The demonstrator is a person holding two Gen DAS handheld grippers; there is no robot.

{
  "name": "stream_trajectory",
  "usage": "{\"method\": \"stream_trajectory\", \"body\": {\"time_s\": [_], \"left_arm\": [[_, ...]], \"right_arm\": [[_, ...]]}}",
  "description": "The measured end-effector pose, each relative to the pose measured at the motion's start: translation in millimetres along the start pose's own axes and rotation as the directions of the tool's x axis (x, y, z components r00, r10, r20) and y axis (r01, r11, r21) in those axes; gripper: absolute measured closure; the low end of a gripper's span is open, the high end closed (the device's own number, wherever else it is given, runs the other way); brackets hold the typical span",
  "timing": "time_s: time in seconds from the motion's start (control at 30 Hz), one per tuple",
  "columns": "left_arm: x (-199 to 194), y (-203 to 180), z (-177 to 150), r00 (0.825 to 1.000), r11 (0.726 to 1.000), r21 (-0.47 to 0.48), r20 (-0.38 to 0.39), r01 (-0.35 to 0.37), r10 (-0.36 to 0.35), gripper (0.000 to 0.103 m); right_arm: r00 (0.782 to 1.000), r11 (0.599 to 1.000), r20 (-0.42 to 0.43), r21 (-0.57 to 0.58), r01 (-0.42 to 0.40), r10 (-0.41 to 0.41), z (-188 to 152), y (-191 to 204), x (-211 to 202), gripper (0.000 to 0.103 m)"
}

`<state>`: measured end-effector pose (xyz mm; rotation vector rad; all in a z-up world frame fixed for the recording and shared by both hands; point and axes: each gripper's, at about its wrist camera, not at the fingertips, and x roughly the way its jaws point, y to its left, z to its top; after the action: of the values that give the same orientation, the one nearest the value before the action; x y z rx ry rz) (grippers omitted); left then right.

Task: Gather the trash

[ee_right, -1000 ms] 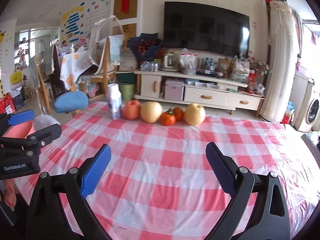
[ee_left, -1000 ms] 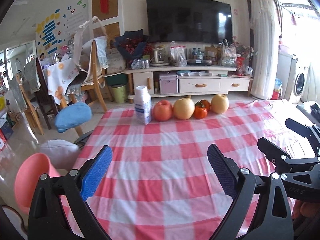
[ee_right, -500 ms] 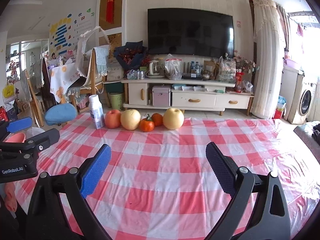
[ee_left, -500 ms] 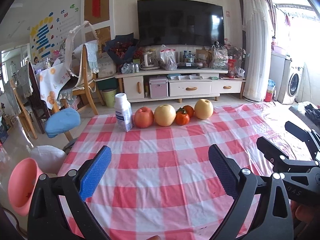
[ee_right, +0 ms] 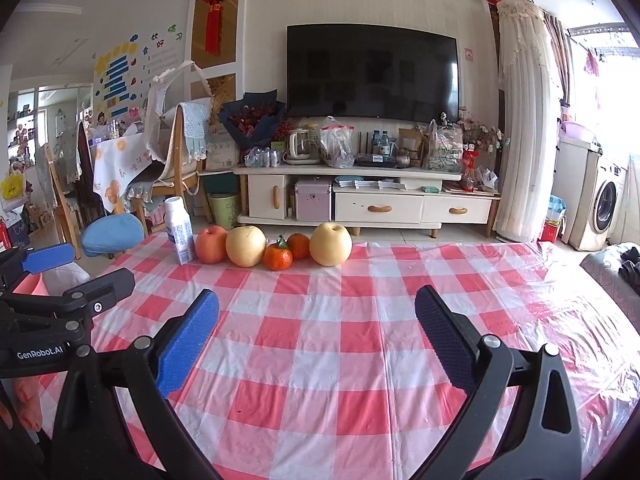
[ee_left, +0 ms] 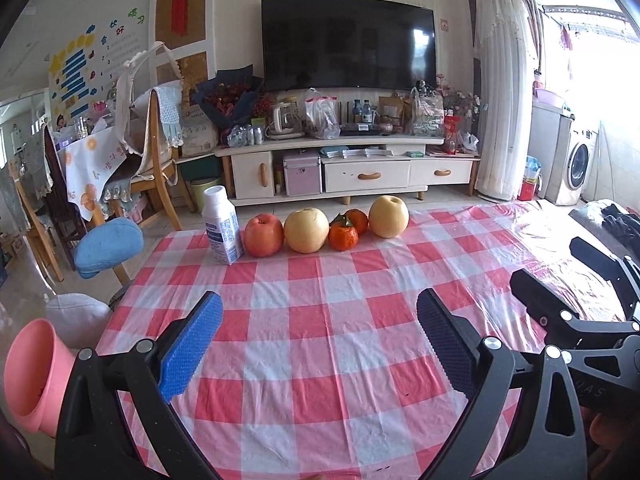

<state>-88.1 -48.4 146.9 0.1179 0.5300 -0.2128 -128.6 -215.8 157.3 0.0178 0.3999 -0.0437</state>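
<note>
**Both grippers released above the checked surface, bottle at the far edge**

Left gripper (ee_left: pixel 318 344) hangs over the near part of the surface (ee_left: pixel 344 344) with its jaws spread wide and nothing between them. Right gripper (ee_right: pixel 316 340) does the same beside it, jaws wide apart and holding nothing. Each shows in the other's view: the right one at the right rim of the left wrist view, the left one at the left rim of the right wrist view.

A red and white checked cloth covers the surface. Along its far edge stands a row of things, toward the far left corner. The white bottle (ee_left: pixel 221 225) with a blue label stands upright at the left end of the row. Just beside it sits a red apple (ee_left: pixel 264 235), then a yellow pear (ee_left: pixel 306 230), two small oranges (ee_left: pixel 343 237), and a second yellow pear (ee_left: pixel 388 216) at the right end.

Off the left edge, a pink bin (ee_left: pixel 30 372) stands low beside the surface, its mouth facing the camera. Beyond the far edge are a blue stool (ee_left: pixel 109 241) and a TV cabinet (ee_left: pixel 352 168).
</note>
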Motion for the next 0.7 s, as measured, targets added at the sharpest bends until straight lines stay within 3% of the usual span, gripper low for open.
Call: {"method": "stream_trajectory", "body": {"time_s": [0.7], "left_arm": [[18.2, 8.0, -8.4, 1.000, 1.000, 0.003, -0.020, 0.000, 0.000, 0.006]], "right_arm": [[0.998, 0.999, -0.051, -0.029, 0.020, -0.022, -10.3, 9.1, 16.3, 0.004]]}}
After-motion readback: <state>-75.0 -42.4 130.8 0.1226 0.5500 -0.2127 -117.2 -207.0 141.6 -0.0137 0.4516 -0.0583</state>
